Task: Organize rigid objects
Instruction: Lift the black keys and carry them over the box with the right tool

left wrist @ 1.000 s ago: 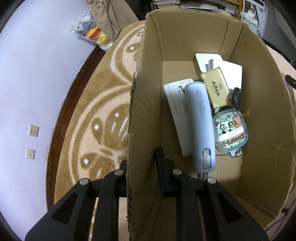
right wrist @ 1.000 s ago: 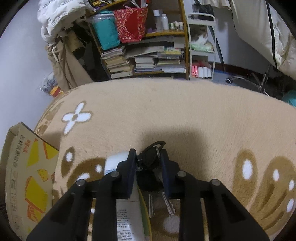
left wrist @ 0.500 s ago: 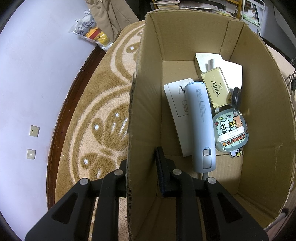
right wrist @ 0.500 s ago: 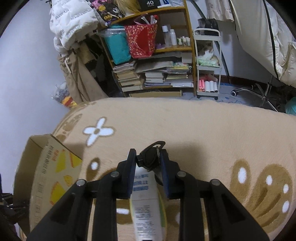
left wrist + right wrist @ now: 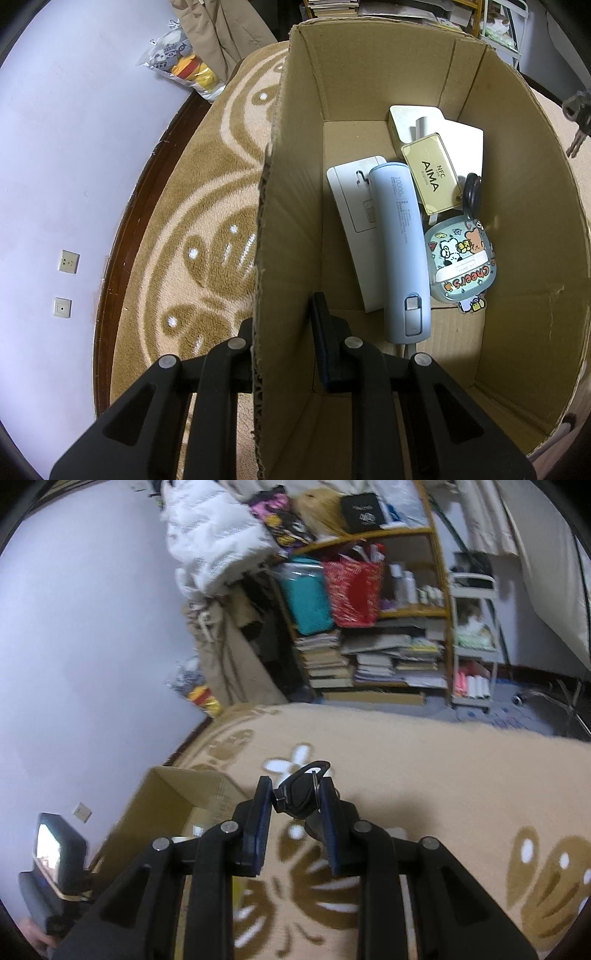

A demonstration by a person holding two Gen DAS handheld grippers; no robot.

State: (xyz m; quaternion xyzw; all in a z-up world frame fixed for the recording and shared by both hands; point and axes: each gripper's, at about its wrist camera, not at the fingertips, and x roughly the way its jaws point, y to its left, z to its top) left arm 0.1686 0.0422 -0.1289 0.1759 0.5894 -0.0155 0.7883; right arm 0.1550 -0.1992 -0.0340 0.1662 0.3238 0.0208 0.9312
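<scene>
On my left, my left gripper (image 5: 284,332) is clamped on the near-left wall of the cardboard box (image 5: 288,229), one finger outside over the rug (image 5: 192,206) and the other inside, the wall pinched between them. Inside the box, toward twelve o'clock from that finger, a white flat device (image 5: 351,206) lies on the floor of the box with a pale blue power bank (image 5: 400,251) lying lengthwise partly on it. At about one o'clock a gold card marked AIMA (image 5: 430,173) rests on a white block (image 5: 417,118) near the far wall. Just right of the power bank, touching it, sits a round cartoon case (image 5: 460,262), with a black ring (image 5: 472,194) standing at its far edge.

At the far right of that view, outside the box at two o'clock, a bunch of keys (image 5: 578,110) hangs in the air.

From my right gripper (image 5: 295,797), the jaws are closed on a black key fob (image 5: 299,794) with its key ring showing at twelve o'clock. The box (image 5: 177,805) sits at nine o'clock below it, apart from the fob, and a cluttered bookshelf (image 5: 369,657) fills the background toward twelve.
</scene>
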